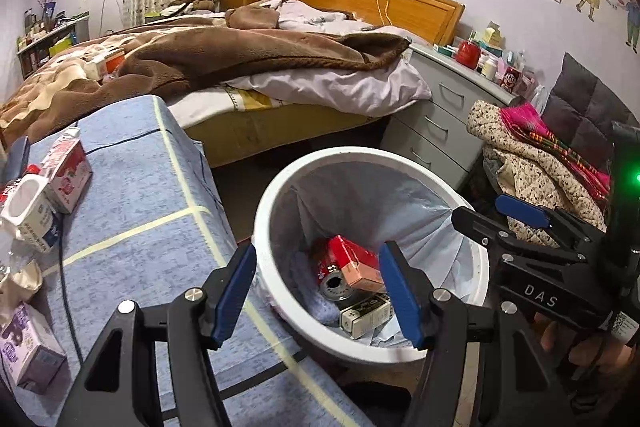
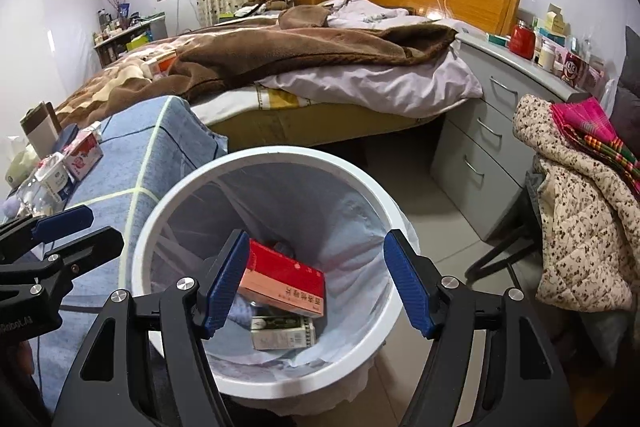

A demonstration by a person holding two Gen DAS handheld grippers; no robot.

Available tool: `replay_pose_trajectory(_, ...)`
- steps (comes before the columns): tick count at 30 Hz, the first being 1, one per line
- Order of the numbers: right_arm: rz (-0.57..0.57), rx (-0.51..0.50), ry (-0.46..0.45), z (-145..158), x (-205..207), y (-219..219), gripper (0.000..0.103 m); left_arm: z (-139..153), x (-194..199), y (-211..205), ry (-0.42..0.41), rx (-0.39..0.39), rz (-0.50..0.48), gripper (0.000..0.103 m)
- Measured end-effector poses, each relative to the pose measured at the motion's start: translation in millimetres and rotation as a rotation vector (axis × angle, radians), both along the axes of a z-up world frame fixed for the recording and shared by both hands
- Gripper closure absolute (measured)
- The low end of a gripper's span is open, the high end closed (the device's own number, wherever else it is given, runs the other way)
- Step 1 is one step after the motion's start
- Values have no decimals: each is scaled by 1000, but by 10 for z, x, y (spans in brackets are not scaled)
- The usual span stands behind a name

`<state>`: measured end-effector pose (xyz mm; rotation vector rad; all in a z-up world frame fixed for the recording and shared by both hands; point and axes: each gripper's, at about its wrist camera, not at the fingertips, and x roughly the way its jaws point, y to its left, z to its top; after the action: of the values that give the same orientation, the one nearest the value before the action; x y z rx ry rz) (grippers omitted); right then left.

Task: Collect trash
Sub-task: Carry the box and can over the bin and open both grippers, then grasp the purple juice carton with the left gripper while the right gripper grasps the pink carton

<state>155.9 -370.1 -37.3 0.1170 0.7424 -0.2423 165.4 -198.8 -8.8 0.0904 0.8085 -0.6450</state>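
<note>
Several cartons (image 1: 66, 173) are lying on the blue-covered desk (image 1: 160, 211) at the left, well apart from the white bin (image 2: 384, 203) beside it. Left tool (image 1: 318, 293) is hanging spread over the bin's near rim, pinching nothing. Inside the bin a red box (image 2: 284, 277) is resting on what seems a can (image 1: 334, 285) and a pale box (image 2: 282, 333). Right tool (image 2: 314, 285) is hovering spread above them, empty.

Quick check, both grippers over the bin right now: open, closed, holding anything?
Left gripper: open, holding nothing, above the white bin.
Right gripper: open, holding nothing; the red box lies down inside the bin.
</note>
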Motion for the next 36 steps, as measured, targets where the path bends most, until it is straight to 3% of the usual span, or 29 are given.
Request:
replay_pose_trajectory(17,95,32,-103,134,28,492,32,146,-158,888,-83,7,173,35)
replay_pose_trajectory(27,192,53,-107,121,309,953,32,71,-94,1637,-85,8,315,32)
replay_pose_trajectory(36,265,77,-102,148,605,1335,32,-40,-16,2120,-79,39,366,32)
